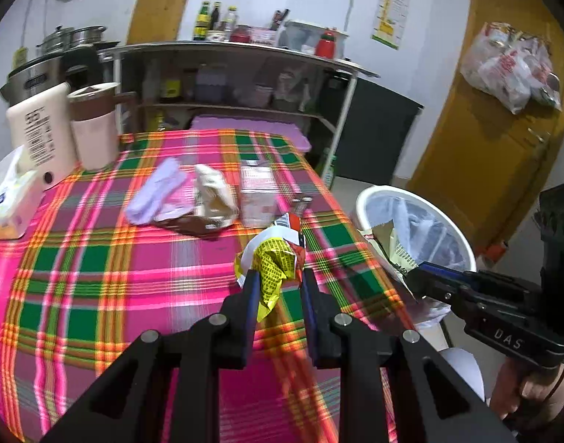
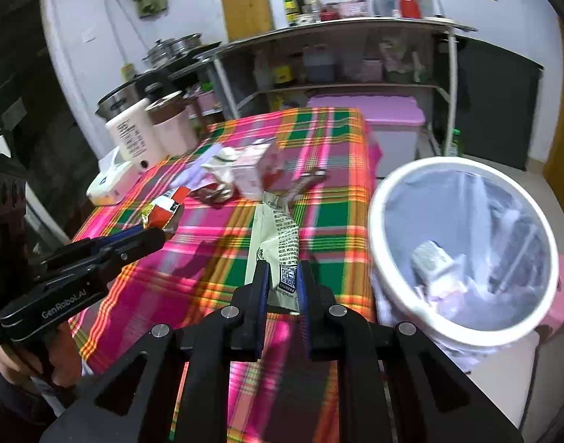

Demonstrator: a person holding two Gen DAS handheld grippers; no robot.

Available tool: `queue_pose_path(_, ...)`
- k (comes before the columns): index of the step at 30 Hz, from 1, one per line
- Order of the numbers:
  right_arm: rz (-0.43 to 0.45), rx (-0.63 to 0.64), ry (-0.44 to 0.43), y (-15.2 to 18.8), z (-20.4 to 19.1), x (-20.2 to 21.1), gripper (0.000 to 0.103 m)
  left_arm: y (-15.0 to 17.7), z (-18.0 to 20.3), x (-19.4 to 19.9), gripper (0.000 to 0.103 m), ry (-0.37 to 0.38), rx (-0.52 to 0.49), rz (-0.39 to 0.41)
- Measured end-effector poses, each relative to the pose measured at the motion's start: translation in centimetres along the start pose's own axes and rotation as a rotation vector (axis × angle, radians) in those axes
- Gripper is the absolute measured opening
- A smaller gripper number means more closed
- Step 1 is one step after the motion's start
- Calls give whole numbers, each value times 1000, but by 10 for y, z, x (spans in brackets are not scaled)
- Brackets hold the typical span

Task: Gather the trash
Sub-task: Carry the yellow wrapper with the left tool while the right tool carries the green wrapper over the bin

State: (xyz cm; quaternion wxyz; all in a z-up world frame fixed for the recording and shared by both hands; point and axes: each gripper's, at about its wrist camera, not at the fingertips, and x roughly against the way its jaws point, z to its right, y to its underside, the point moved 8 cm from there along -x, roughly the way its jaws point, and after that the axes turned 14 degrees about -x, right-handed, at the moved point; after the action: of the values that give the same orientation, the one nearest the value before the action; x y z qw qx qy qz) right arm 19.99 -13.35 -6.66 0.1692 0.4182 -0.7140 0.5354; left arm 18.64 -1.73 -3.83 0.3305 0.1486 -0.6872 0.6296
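My left gripper (image 1: 276, 277) is shut on a crumpled yellow, white and red wrapper (image 1: 276, 258), held above the plaid tablecloth (image 1: 97, 258). My right gripper (image 2: 284, 277) is shut on a pale green packet (image 2: 272, 232) with printed text and a QR code; in the left wrist view it shows at the right (image 1: 411, 277) with that packet (image 1: 389, 243). The white bin (image 2: 463, 251) with a clear liner stands beside the table's right edge and holds some trash. In the right wrist view the left gripper (image 2: 160, 238) with its wrapper (image 2: 167, 208) sits at the left.
More litter lies mid-table: a lilac wrapper (image 1: 154, 192), a cream wrapper (image 1: 213, 195), a pink-white carton (image 1: 258, 195), a brown wrapper (image 1: 193, 227). A tissue box (image 1: 9, 199), a white appliance (image 1: 42, 133) and a jug (image 1: 93, 125) stand at the left. A steel shelf (image 1: 245, 74) is behind.
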Motion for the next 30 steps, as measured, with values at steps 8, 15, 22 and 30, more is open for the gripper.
queue_pose_path(8,47,-99,69,-10,61,22,16,-21,48,-21,23,77,-75,-2)
queue_pose_path(15,78,-160,113,-17,99,35,16,-35,80,-39,23,134,-120,-3)
queue_pose_path(22,83,-195,143,-22,126,36,16,-49,105,-57,23,185,-144,-2)
queue_pose_path(30,77,-220,175,-26,148,32,16,-61,129,-77,23,237,-172,-8)
